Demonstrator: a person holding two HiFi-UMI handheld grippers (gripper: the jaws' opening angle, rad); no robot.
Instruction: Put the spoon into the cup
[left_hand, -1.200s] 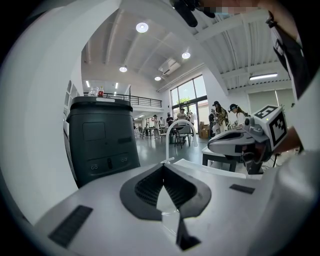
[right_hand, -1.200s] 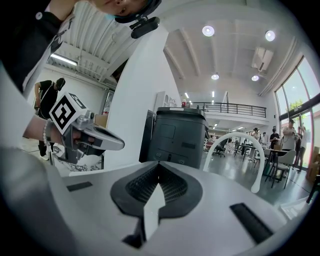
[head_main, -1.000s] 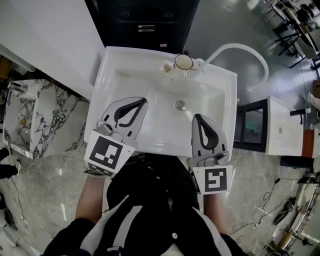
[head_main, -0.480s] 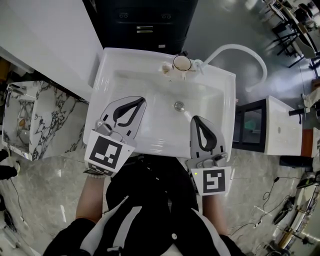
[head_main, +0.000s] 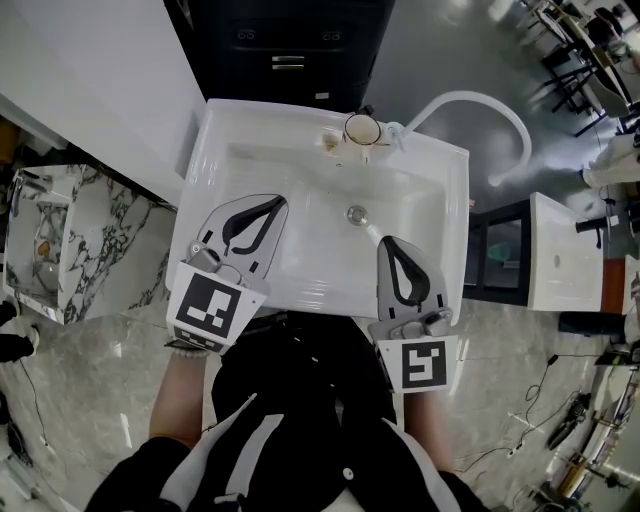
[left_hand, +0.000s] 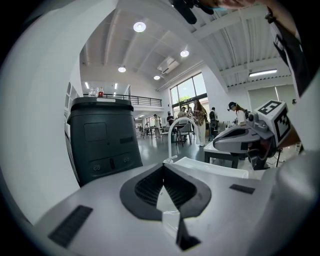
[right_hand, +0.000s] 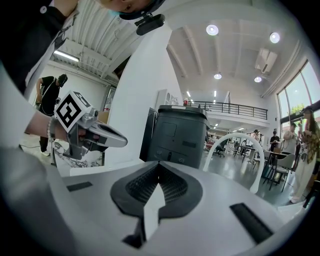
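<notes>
A cup (head_main: 362, 128) with a pale rim stands on the back rim of the white sink (head_main: 440, 230), beside a small pale object (head_main: 331, 139) that I cannot identify. No spoon is clearly visible. My left gripper (head_main: 283, 200) hovers over the sink's front left, jaws shut and empty. My right gripper (head_main: 385, 240) hovers over the front right, close to the drain (head_main: 356, 212), also shut and empty. In the left gripper view the left gripper (left_hand: 164, 165) has its tips meeting. In the right gripper view the right gripper (right_hand: 159, 164) does the same. The cup is in neither gripper view.
A white arched hose (head_main: 495, 105) curves from beside the cup out to the right. A black cabinet (head_main: 290, 50) stands behind the sink, a marbled counter (head_main: 80, 240) at the left, a white table (head_main: 565, 250) at the right. People stand far off in the hall.
</notes>
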